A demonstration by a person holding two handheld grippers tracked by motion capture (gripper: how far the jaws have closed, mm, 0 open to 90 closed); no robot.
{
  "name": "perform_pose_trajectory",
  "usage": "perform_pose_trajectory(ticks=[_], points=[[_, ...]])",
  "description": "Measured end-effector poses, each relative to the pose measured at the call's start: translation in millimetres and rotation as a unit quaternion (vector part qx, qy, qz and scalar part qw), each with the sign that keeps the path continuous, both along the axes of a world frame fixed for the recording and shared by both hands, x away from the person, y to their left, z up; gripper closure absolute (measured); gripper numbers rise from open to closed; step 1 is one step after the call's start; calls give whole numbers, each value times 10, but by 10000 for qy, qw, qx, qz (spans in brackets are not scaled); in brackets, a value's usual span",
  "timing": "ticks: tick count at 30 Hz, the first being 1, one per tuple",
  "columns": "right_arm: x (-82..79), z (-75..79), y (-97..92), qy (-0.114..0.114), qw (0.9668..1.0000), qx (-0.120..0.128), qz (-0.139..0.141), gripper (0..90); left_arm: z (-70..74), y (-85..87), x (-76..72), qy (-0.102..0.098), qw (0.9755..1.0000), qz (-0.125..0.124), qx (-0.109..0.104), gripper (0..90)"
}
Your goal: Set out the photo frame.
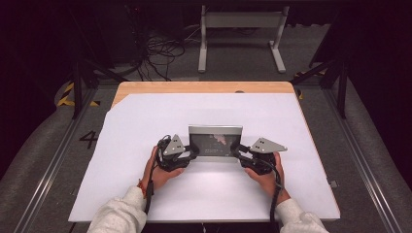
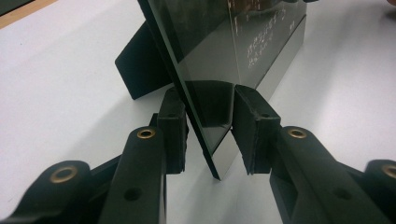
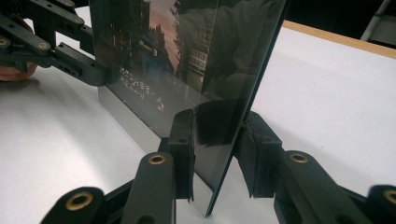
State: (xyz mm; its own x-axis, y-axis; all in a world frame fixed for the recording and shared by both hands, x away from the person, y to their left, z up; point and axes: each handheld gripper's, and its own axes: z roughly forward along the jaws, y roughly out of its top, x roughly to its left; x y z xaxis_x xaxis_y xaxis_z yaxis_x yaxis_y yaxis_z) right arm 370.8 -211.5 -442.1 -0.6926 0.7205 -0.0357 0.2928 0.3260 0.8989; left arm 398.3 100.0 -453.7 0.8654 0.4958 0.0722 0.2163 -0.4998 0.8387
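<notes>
A dark glass picture panel [image 1: 215,141] with a silver border stands upright, tilted back, in the middle of the white table [image 1: 145,121]. My left gripper [image 1: 194,151] is at its left edge and my right gripper [image 1: 237,151] at its right edge. In the left gripper view the panel's [image 2: 224,46] lower corner sits between the left gripper's [image 2: 210,126] jaws, with a gap to the front pad. Its black back prop [image 2: 140,65] rests on the table. In the right gripper view the panel [image 3: 187,56] stands between the right gripper's [image 3: 215,154] jaws, clear of the rear pad. The left gripper [image 3: 56,42] shows beyond.
A white sheet covers the wooden tabletop [image 1: 204,87], whose far edge shows bare. Beyond the table a grey metal stand [image 1: 240,29] and loose cables [image 1: 160,51] lie on the floor. Dark rails [image 1: 359,150] run along both sides.
</notes>
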Motion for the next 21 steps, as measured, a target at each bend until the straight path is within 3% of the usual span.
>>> perform_pose_trajectory(ticks=[10,21], points=[[0,-13,5,51,10000,-40,-7,683,-18,-21,-8,62,9999,21,139,656],[23,-60,-6,300,9995,64,43,680,-65,-44,-20,94,9995,28,306,651]])
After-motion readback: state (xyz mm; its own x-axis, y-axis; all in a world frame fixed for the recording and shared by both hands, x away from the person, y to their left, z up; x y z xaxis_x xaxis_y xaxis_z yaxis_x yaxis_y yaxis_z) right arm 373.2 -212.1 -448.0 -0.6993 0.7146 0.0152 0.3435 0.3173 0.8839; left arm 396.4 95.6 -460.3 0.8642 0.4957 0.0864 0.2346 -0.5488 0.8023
